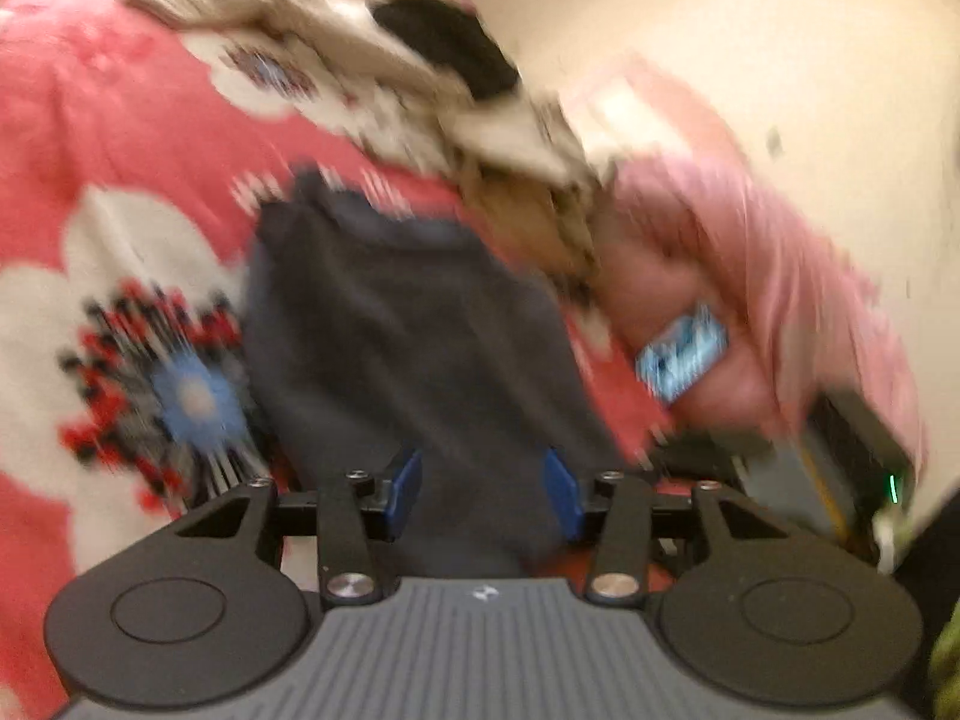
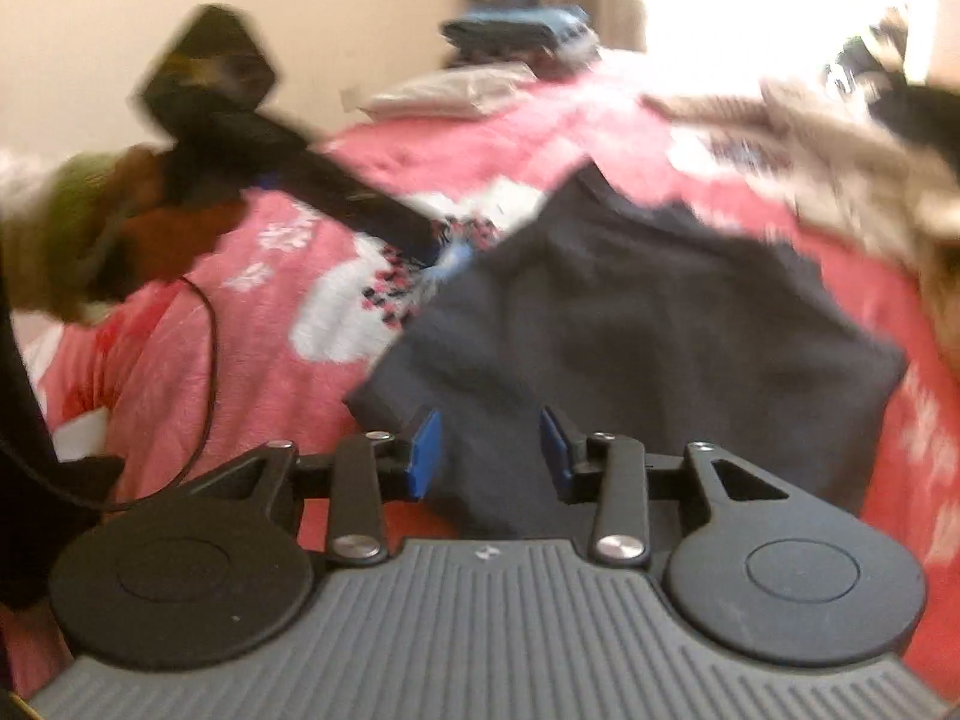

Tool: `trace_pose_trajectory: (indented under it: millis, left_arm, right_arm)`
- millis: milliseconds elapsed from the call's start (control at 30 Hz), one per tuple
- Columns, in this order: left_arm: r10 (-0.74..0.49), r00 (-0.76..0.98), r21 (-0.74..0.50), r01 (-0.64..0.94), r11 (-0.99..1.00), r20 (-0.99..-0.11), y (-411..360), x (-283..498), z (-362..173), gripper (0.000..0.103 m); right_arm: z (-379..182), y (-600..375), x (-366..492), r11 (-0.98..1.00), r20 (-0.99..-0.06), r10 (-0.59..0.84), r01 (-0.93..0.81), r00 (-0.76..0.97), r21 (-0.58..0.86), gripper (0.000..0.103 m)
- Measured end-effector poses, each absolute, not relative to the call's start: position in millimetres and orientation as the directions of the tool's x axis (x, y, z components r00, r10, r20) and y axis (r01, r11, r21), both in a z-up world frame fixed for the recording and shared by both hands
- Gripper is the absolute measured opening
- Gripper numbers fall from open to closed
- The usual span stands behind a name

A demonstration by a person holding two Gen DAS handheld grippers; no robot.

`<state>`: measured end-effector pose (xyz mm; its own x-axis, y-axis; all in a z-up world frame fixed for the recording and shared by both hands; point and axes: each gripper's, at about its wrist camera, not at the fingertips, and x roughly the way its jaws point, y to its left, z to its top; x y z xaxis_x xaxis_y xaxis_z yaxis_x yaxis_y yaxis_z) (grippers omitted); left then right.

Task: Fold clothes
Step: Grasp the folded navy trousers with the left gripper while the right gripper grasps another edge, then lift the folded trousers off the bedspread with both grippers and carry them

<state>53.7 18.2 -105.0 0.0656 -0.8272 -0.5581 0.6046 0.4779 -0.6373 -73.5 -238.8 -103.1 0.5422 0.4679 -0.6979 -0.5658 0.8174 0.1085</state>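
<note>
Both views are smearing with motion, so the detail is rough. A dark navy garment (image 1: 414,324) is lying spread on the red flowered blanket (image 1: 108,138) covering the bed, and it is sitting right in front of both tools. The left gripper (image 1: 483,495) is hanging over the near edge of the cloth, its blue fingers (image 1: 407,489) parted with dark fabric showing between them and nothing pinched. The right gripper (image 2: 491,456) is doing the same from its side: fingers released, the gap resting over the near hem, no grip yet.

Farther off, a heap of beige clothes (image 1: 384,78) is waiting, with a pink garment (image 1: 750,252) to the right of it. In the right wrist view, folded items (image 2: 516,30) are stacked at the far end of the bed.

My read: this is the reach for the near edge before a fold. To do it well, both tools should be coming down on the hem itself, well apart from each other, closing on the layers intended, then lifting together so the cloth is staying flat and the fold line straight. Keep clear of the blanket pile underneath.
</note>
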Motion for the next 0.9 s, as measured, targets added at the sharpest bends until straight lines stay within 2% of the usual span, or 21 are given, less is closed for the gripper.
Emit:
trace_pose_trajectory:
  millis: [67, 133, 233, 333, 400, 500, 600, 667, 800, 900]
  left_arm:
    - [-0.785, 0.032, -0.613, 0.605, 0.508, -0.619, 12, 44, -119, 0.045]
    - [-0.756, 0.026, -0.603, 0.587, 0.541, -0.654, 11, 40, -130, 0.042]
    - [-0.767, 0.045, -0.621, 0.558, 0.55, -0.64, 19, 44, -124, 0.044]
    - [-0.777, 0.106, -0.621, 0.54, 0.569, -0.62, 31, 52, -114, 0.05]
    - [-0.77, 0.153, -0.61, 0.525, 0.594, -0.619, 35, 59, -112, 0.053]
    - [-0.746, 0.237, -0.57, 0.515, 0.64, -0.623, 31, 72, -114, 0.059]
    - [-0.731, 0.265, -0.557, 0.502, 0.661, -0.629, 21, 86, -125, 0.06]
    - [-0.725, 0.26, -0.555, 0.498, 0.666, -0.638, 12, 93, -132, 0.06]
    - [-0.742, 0.257, -0.596, 0.461, 0.658, -0.62, 19, 98, -133, 0.06]
    - [-0.757, 0.246, -0.635, 0.426, 0.645, -0.605, 25, 102, -140, 0.06]
  right_arm:
    - [-110, -249, -70, 0.845, -0.713, 0.46, -0.507, 0.529, 0.169, 0.033]
    - [-129, -242, -68, 0.848, -0.751, 0.438, -0.504, 0.494, 0.163, 0.033]
    - [-131, -244, -70, 0.85, -0.747, 0.443, -0.497, 0.497, 0.173, 0.032]
    - [-110, -277, -69, 0.866, -0.691, 0.478, -0.422, 0.543, 0.268, 0.035]
    - [-100, -312, -65, 0.883, -0.651, 0.47, -0.319, 0.597, 0.345, 0.043]
    - [-104, -367, -60, 0.887, -0.62, 0.405, -0.122, 0.672, 0.446, 0.05]
    - [-116, -411, -54, 0.835, -0.588, 0.377, 0.012, 0.715, 0.55, 0.056]
    - [-131, -425, -42, 0.796, -0.571, 0.399, 0.039, 0.717, 0.605, 0.061]
    - [-162, -439, -18, 0.703, -0.549, 0.487, 0.069, 0.68, 0.708, 0.063]
    - [-170, -442, -10, 0.641, -0.499, 0.543, 0.05, 0.676, 0.766, 0.066]
